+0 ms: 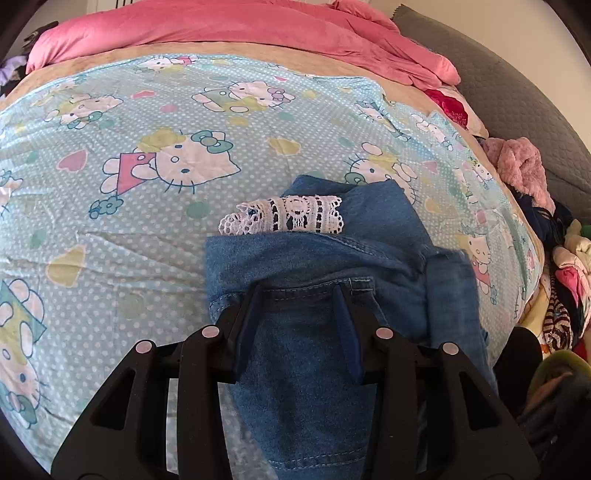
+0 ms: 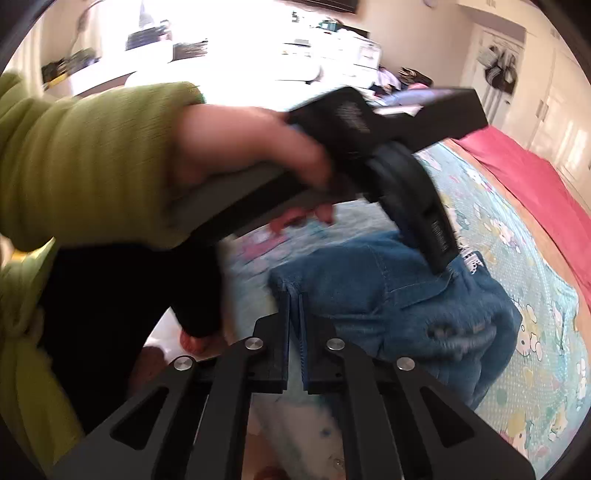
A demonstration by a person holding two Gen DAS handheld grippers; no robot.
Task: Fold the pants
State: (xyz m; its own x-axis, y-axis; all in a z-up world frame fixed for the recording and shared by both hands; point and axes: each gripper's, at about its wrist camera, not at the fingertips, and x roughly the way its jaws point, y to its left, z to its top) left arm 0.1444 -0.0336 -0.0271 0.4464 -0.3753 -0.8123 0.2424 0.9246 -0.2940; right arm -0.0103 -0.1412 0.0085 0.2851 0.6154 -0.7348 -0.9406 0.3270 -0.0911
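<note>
Denim pants (image 1: 317, 266) lie bunched on the bed, on a light-blue cartoon-cat sheet (image 1: 147, 122), toward the bed's near edge. A white lace trim (image 1: 284, 219) shows between two layers of the denim. The left gripper (image 1: 299, 295) sits over the pants with its two fingers spread apart, denim visible between them and a back pocket seam just ahead of the tips; whether the fingers press the cloth cannot be told. In the right wrist view the right gripper (image 2: 294, 295) has its fingers drawn together, pinching a fold at the near edge of the pants (image 2: 388, 295). The person's left hand (image 2: 251, 147), in a green sleeve (image 2: 88, 155), holds the other tool above the denim. A pink blanket (image 1: 229, 26) is heaped along the far edge of the bed, and loose clothes (image 1: 524, 170) pile up at its right edge.
</note>
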